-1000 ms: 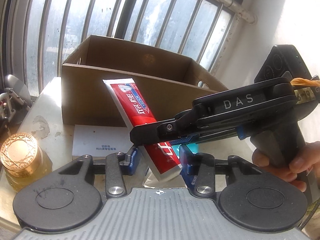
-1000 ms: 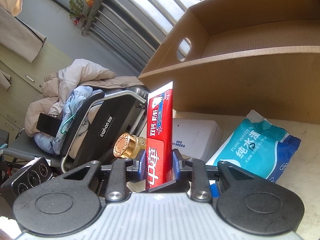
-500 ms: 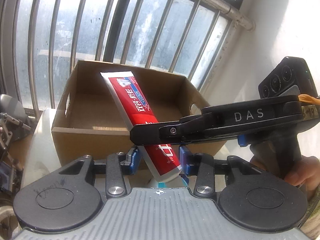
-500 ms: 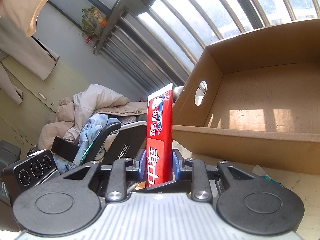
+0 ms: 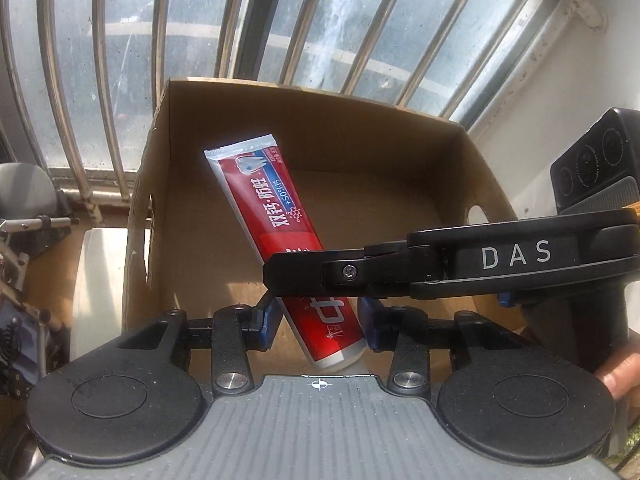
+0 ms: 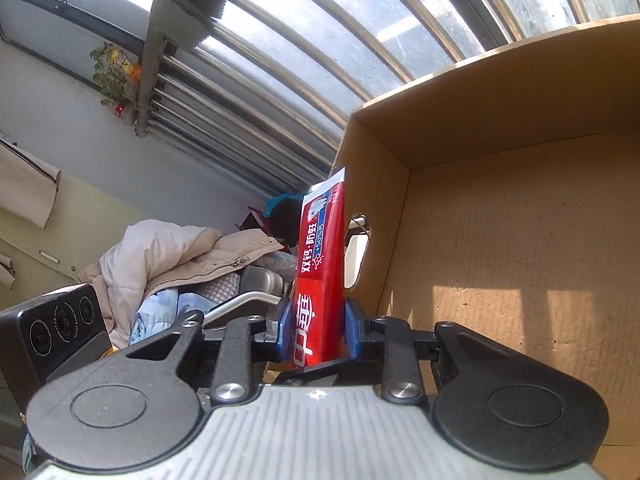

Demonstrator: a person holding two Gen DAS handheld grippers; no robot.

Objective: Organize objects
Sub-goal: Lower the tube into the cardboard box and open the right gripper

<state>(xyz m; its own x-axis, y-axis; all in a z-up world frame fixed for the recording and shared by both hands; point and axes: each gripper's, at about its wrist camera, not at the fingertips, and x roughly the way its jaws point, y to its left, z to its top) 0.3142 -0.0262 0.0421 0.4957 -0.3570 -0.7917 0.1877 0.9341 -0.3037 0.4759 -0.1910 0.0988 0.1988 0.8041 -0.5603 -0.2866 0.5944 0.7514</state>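
A red and white toothpaste tube (image 5: 276,220) hangs over the inside of an open cardboard box (image 5: 304,92), crimped end pointing to the far wall. My left gripper (image 5: 316,322) is shut on the tube near its cap end. My right gripper (image 6: 314,328) is also shut on the tube (image 6: 320,264), its blue pads pressing both sides. In the left wrist view the right gripper's black finger (image 5: 304,276) reaches in from the right and crosses the tube. The right wrist view shows the box's bare floor (image 6: 500,272) and its left wall with a handle hole.
Barred windows (image 5: 280,20) stand right behind the box. A white tabletop edge (image 5: 96,280) shows left of the box. A person's hand (image 5: 616,376) holds the right gripper's handle. A pile of jackets (image 6: 168,256) lies on a chair to the left.
Both grippers have carried the tube up and forward over the box's near wall, so it now hangs above the box's inside. The gold jar, white carton and blue pack have left view.
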